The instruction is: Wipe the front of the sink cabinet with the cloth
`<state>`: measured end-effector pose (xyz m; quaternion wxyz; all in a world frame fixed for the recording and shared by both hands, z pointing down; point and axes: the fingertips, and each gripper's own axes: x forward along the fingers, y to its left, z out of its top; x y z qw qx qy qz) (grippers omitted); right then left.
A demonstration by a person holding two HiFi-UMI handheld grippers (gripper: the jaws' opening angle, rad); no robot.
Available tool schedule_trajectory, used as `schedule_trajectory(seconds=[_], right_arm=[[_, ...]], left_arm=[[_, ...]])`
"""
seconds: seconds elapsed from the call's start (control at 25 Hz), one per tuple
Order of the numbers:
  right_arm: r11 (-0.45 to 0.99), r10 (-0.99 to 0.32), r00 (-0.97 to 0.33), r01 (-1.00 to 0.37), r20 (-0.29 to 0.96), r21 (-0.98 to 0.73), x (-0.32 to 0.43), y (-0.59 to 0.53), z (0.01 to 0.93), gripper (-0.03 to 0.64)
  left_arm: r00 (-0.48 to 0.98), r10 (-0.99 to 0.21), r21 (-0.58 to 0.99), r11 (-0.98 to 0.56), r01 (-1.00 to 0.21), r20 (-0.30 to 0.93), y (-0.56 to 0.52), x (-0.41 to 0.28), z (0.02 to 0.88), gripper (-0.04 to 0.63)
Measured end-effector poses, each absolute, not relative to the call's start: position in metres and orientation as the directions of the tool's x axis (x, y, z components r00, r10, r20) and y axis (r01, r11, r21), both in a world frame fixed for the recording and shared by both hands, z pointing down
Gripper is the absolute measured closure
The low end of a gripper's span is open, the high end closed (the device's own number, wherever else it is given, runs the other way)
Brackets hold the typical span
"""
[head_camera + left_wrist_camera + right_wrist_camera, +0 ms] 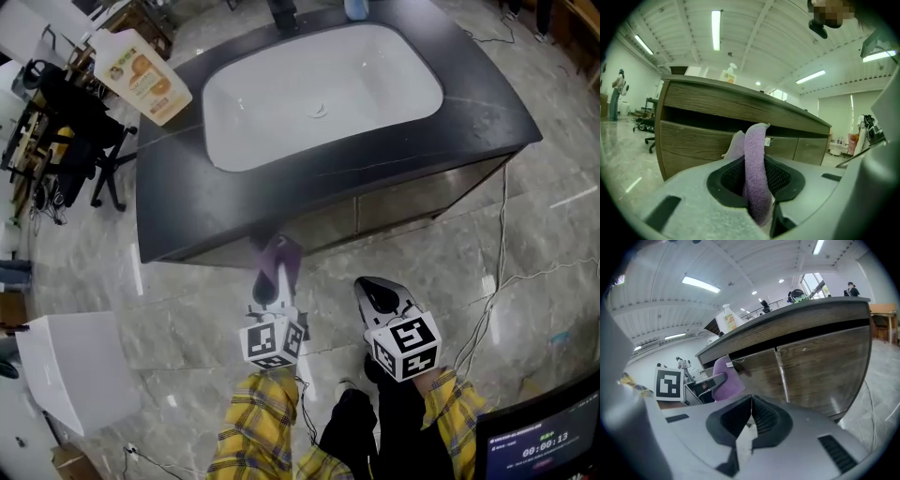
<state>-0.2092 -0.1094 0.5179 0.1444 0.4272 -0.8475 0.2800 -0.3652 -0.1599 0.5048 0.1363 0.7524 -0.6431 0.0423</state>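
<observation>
A purple cloth (278, 265) is clamped in my left gripper (267, 291), whose jaws are shut on it. In the left gripper view the cloth (756, 173) stands up between the pads, close to the wooden cabinet front (698, 140). The cloth's tip lies at the cabinet's lower front (309, 225), under the dark countertop (469, 103). My right gripper (375, 295) hangs to the right, a little back from the cabinet, jaws shut with nothing in them (749, 420). The right gripper view shows the cloth (724, 379) and the cabinet doors (820, 366).
A white sink basin (319, 94) sits in the countertop. A spray bottle (141, 75) stands at its left end. Office chairs and racks (66, 141) stand on the left, a white box (70, 370) lower left, a cable (497, 281) on the floor at right, a monitor (544, 441) lower right.
</observation>
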Motion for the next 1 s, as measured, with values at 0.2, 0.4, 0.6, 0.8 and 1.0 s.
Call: schedule_trajectory(seconds=[0.2,0.4,0.6,0.8,1.0], right_arm=[[0.435,-0.668,-0.56,-0.828,0.49,-0.354,-0.182,-0.109,0.52,0.612],[0.399,-0.685,-0.534,-0.844,0.496,-0.358,-0.16,-0.109,0.522,0.612],[0.368,-0.701,-0.509,-0.858,0.5,-0.358,-0.139,-0.109,0.521,0.612],[0.323,-0.716,-0.474,-0.876,0.513,-0.358,-0.117,-0.11,0.526,0.612],[0.299,-0.723,-0.456,-0.884,0.518,-0.361,-0.107,-0.11,0.527,0.612]], left_arm=[[0.25,-0.94,0.15,-0.22,-0.964,0.232,-0.169,-0.32,0.505,0.514],[0.295,-0.925,0.164,-0.26,-0.951,0.24,-0.177,-0.288,0.51,0.514],[0.338,-0.907,0.176,-0.301,-0.937,0.251,-0.185,-0.26,0.516,0.514],[0.391,-0.885,0.206,-0.346,-0.915,0.253,-0.194,-0.226,0.521,0.514],[0.45,-0.859,0.225,-0.402,-0.888,0.242,-0.196,-0.198,0.518,0.514]])
